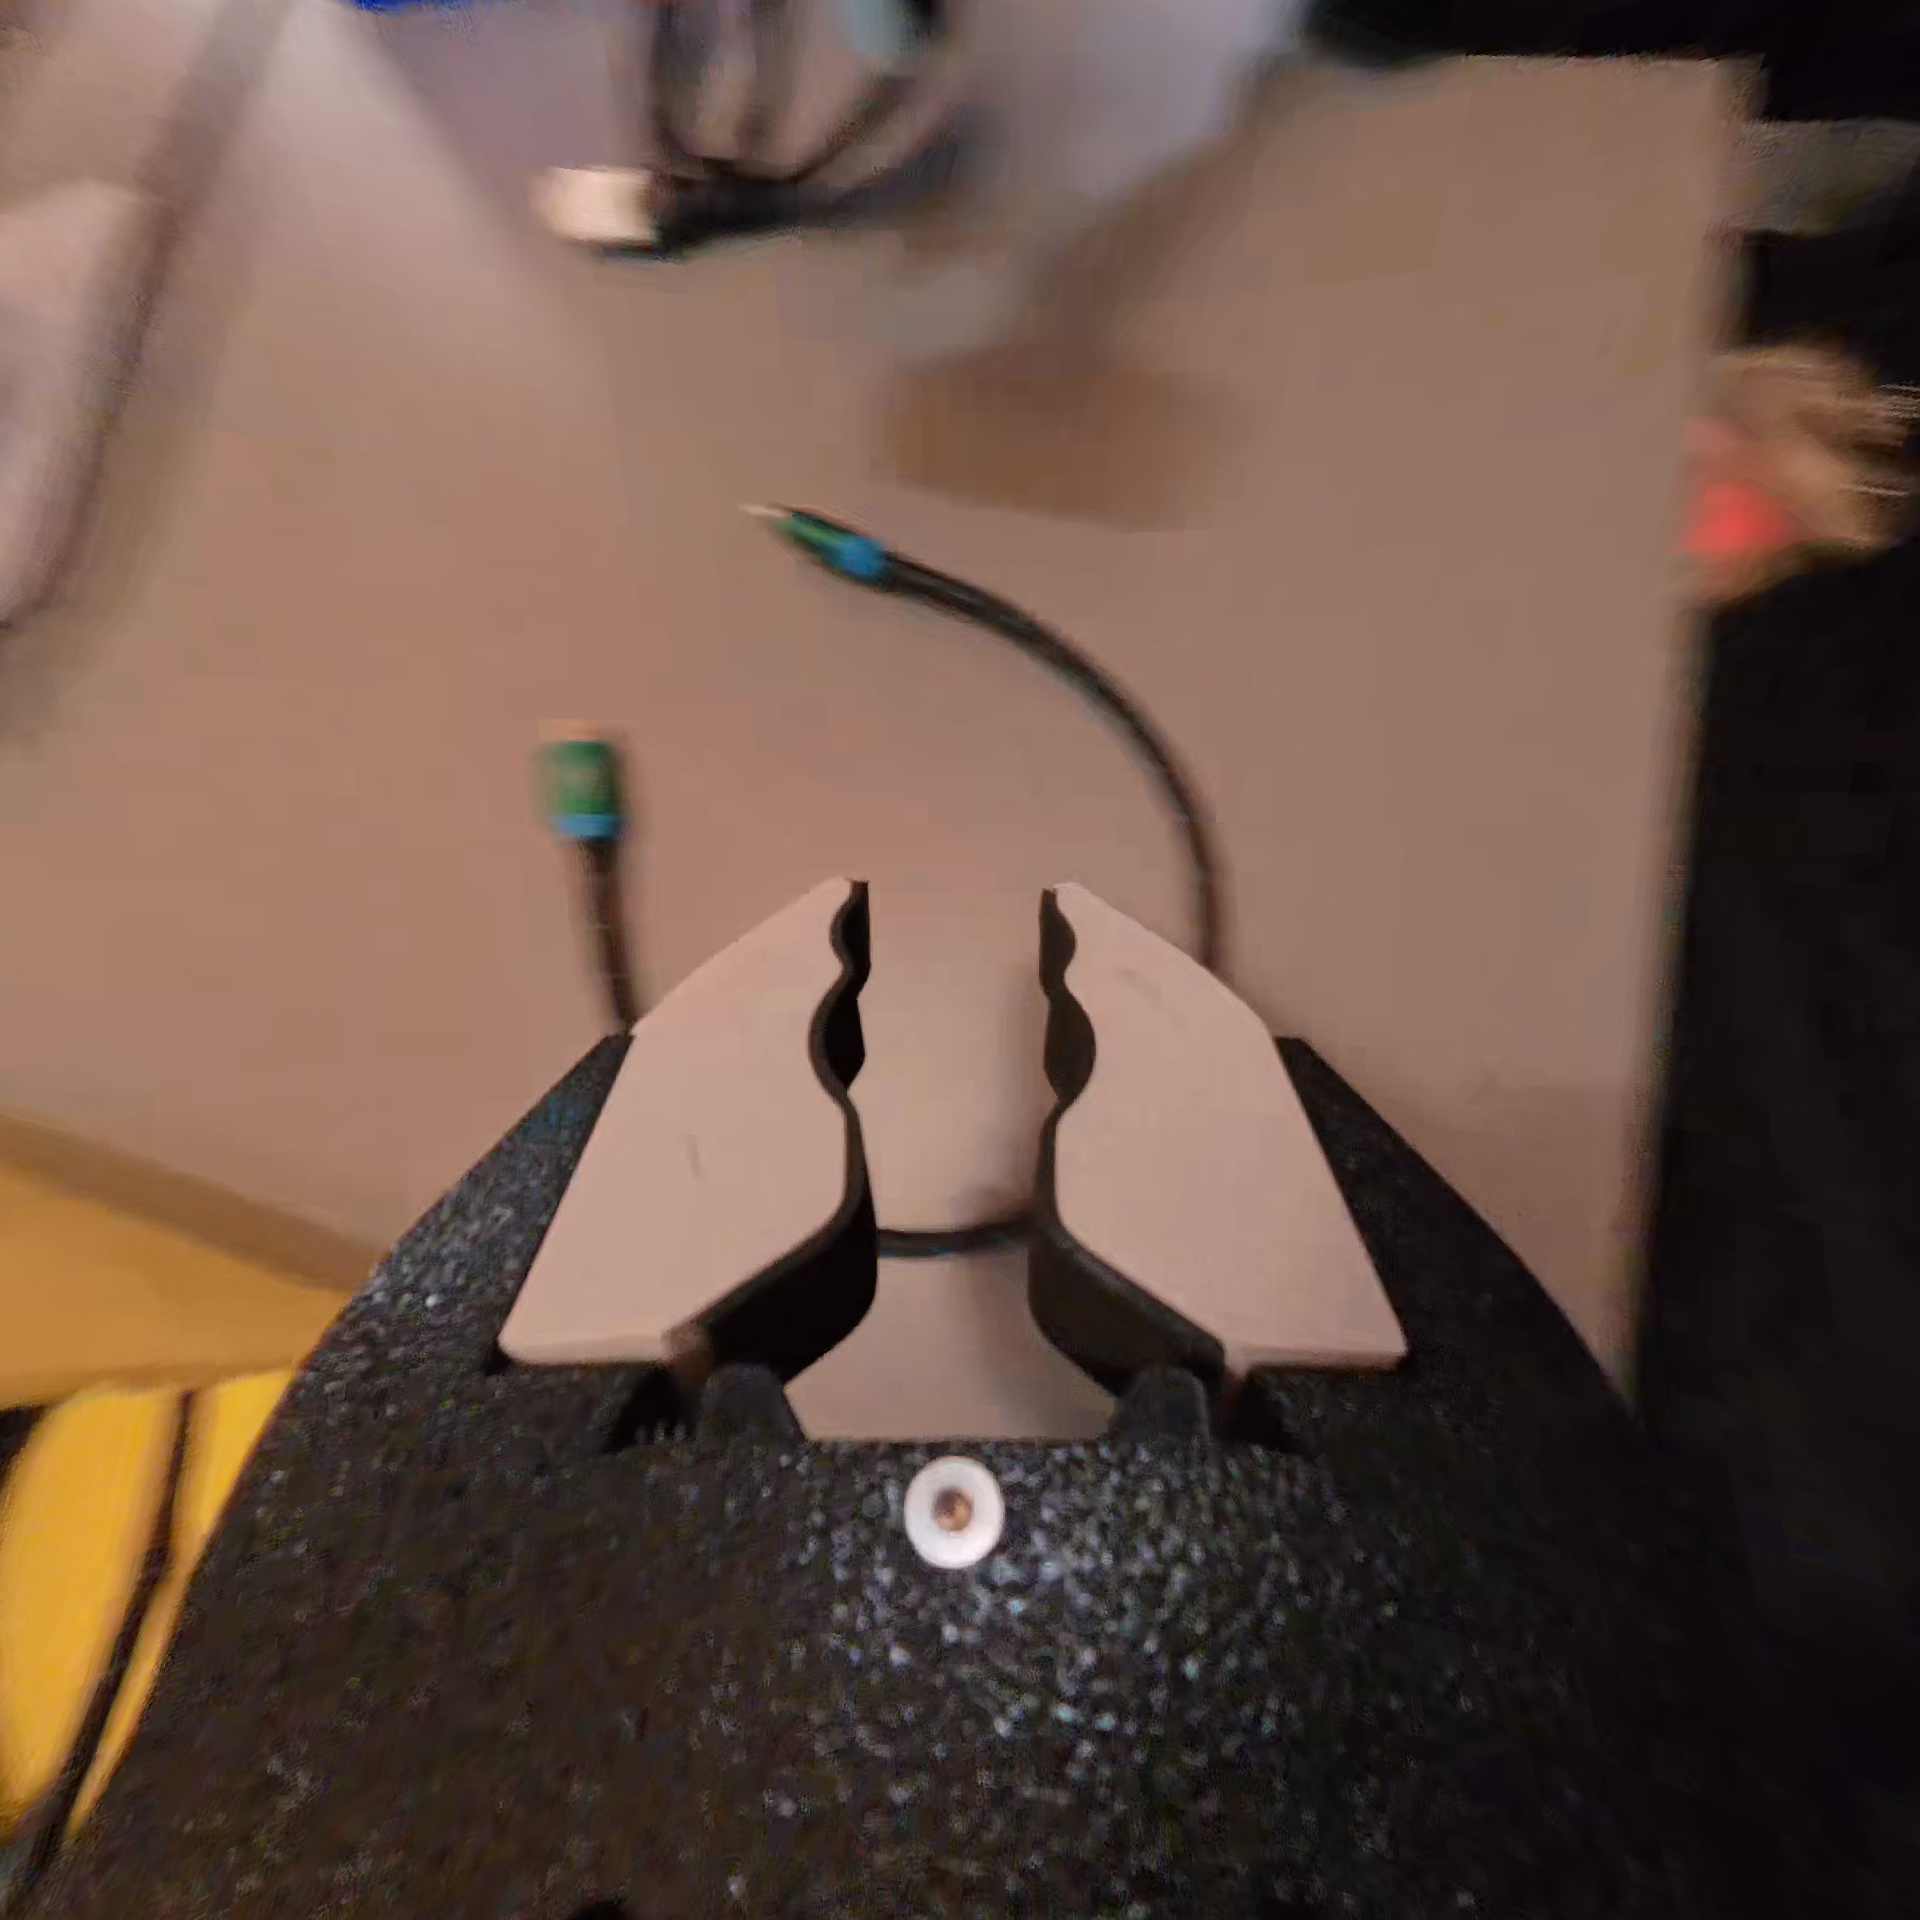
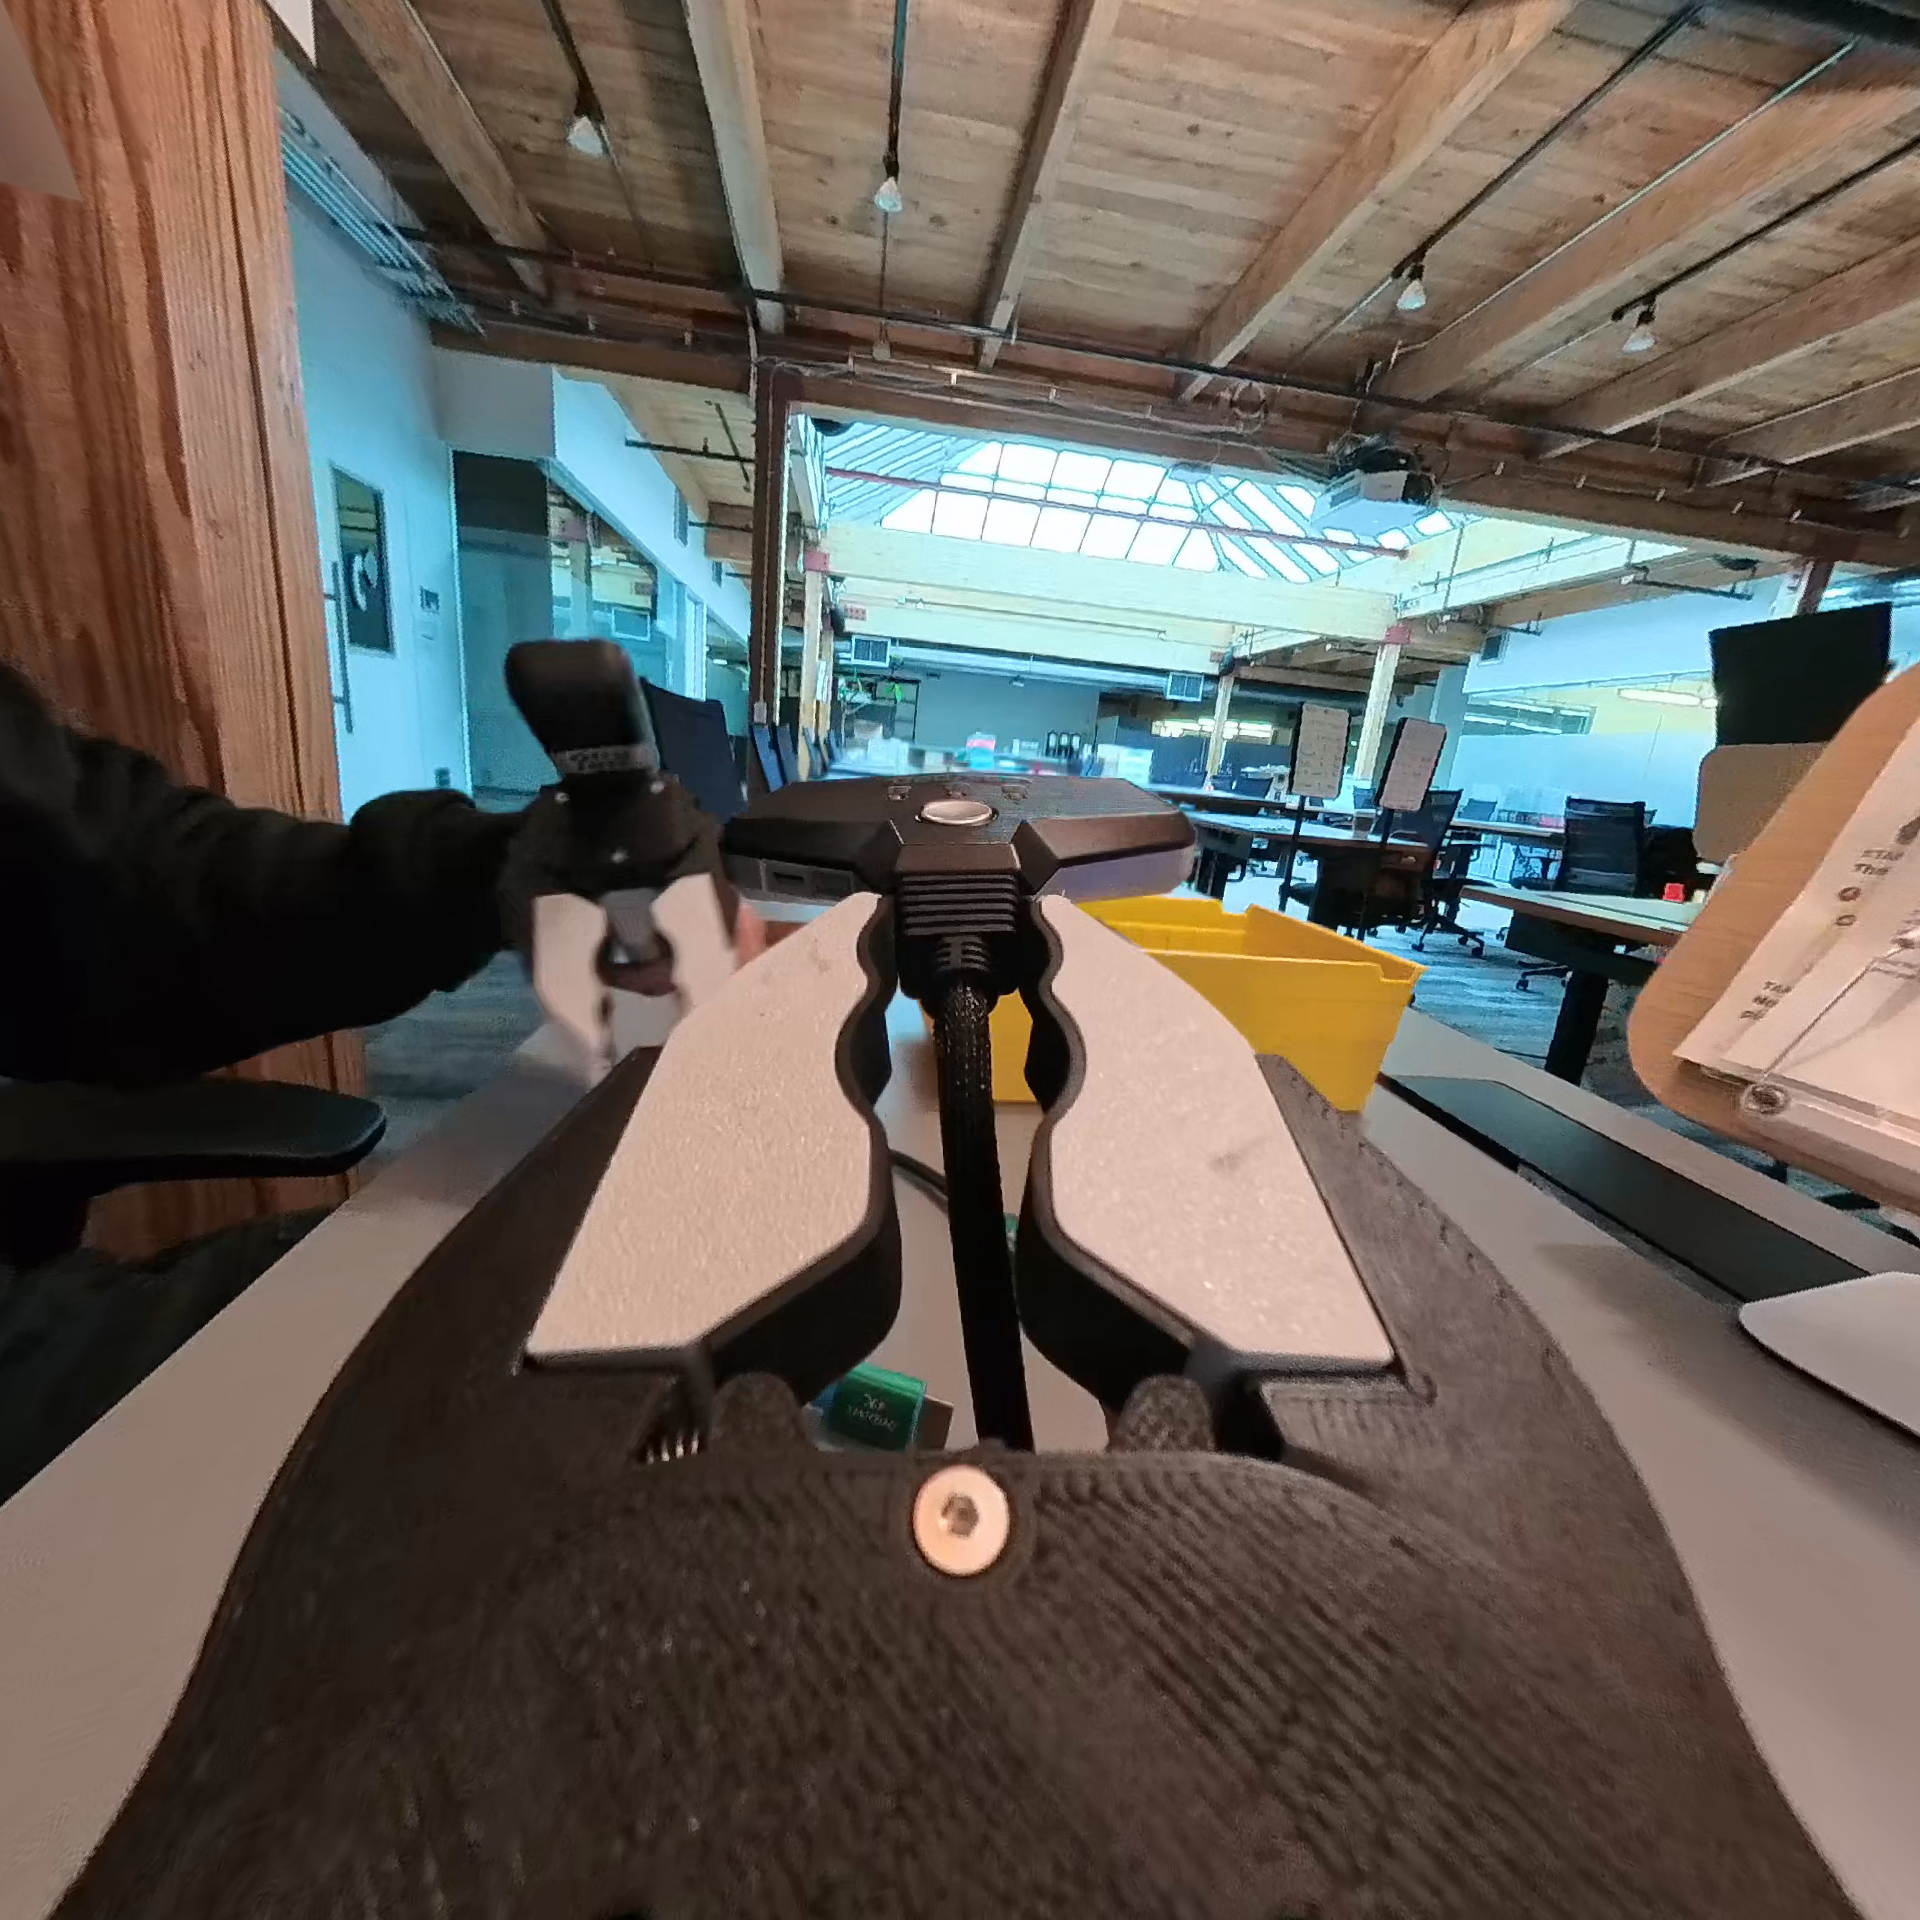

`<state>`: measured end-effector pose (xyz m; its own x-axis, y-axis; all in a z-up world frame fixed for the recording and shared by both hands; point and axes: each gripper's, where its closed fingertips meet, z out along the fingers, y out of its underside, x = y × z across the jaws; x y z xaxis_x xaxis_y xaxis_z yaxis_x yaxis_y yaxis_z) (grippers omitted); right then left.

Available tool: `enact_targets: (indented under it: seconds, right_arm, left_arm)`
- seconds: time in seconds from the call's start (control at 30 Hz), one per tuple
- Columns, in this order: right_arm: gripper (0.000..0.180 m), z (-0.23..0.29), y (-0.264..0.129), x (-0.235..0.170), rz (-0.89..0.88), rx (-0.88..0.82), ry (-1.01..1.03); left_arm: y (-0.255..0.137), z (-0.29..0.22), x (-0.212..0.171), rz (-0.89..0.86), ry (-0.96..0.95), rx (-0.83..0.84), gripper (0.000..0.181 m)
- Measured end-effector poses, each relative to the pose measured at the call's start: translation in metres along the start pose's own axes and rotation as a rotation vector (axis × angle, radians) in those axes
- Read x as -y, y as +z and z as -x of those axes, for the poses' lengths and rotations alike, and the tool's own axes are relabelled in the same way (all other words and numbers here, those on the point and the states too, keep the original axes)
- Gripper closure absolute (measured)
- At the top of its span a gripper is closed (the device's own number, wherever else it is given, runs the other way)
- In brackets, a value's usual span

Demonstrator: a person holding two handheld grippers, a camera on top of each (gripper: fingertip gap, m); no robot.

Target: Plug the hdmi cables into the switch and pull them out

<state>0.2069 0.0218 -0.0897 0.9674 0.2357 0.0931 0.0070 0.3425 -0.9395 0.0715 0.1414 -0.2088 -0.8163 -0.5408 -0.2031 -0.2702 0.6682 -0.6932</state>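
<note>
Black braided cable (image 2: 982, 1195) runs up between my right gripper (image 2: 956, 914) fingers, clamped on the switch (image 2: 961, 831) strain relief, while my left gripper (image 1: 954, 894) hangs open over two loose green-tipped hdmi plugs (image 1: 577, 784) on the grey table (image 1: 364, 571), yellow bin (image 2: 1247, 987) behind.

Grey counter (image 1: 364, 520) carrying cables and bins.
Two green-and-blue HDMI plugs lie on it: one (image 1: 580, 795) at nine o'clock, another (image 1: 831, 545) at twelve, its black cable (image 1: 1164, 748) curving toward three. In the right wrist view a yellow bin (image 2: 1278, 1003) sits at one o'clock.
</note>
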Motion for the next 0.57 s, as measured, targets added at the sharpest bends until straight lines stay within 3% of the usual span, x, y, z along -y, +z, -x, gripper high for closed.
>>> enact_targets:
  seconds: [0.07,0.2,0.37,0.57]
  right_arm:
    - [0.157,0.003,0.003,-0.006,0.027,0.014,0.000]
    - [0.157,0.006,0.006,-0.014,0.052,0.032,0.007]
    - [0.157,0.011,0.003,-0.014,0.041,0.084,0.035]
    - [0.157,0.024,-0.001,-0.011,0.010,0.190,0.068]
  left_arm:
    - [0.012,0.044,0.003,0.020,-0.010,0.237,0.149]
    - [0.043,0.095,-0.001,0.092,0.024,0.399,0.147]
    - [0.076,0.110,-0.021,0.188,0.033,0.292,0.143]
    - [0.081,0.109,-0.027,0.182,-0.030,0.218,0.155]
